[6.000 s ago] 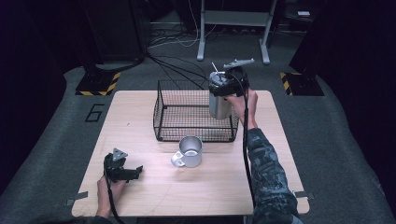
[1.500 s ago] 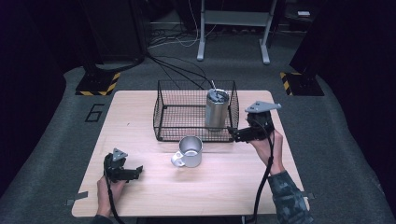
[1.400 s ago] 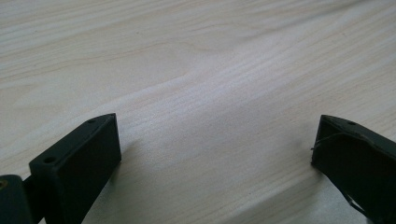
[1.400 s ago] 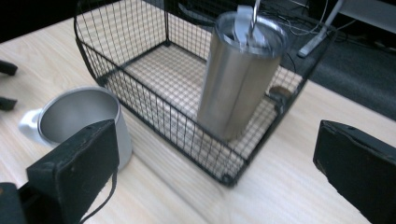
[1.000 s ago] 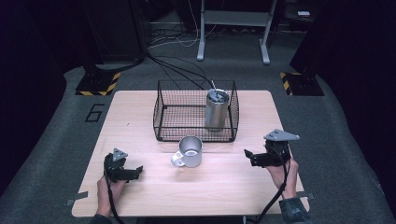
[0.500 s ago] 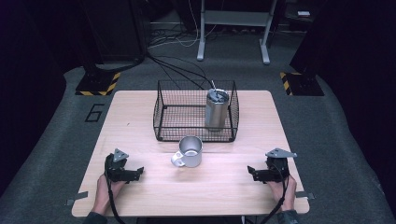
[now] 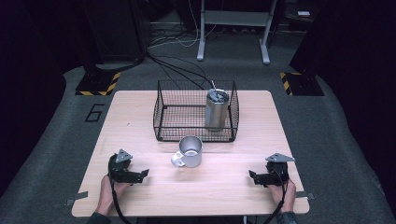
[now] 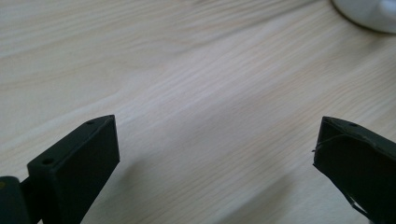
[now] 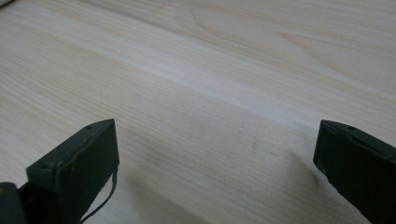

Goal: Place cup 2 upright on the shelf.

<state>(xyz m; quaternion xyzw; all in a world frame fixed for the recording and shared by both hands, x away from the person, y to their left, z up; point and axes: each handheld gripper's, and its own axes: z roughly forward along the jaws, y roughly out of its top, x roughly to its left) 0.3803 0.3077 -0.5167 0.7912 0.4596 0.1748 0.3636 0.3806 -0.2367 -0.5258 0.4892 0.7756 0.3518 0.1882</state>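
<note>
Lying sideways, mug (image 7: 190,151) handle pointing left, both tools (image 7: 142,173) (image 7: 252,177) wide open, empty.

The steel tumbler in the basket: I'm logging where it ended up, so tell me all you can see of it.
The steel tumbler is a tall brushed-metal cylinder with a lid and a thin straw poking up. It stands upright inside the black wire basket, at its right end, its base on the basket floor. Neither set of tongs touches it.

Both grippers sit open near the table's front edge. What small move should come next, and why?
Probably the left gripper should reach toward the mug: the tumbler already stands in the wire basket, while the mug sits outside, in front of it. The right gripper is likewise open and empty.
</note>
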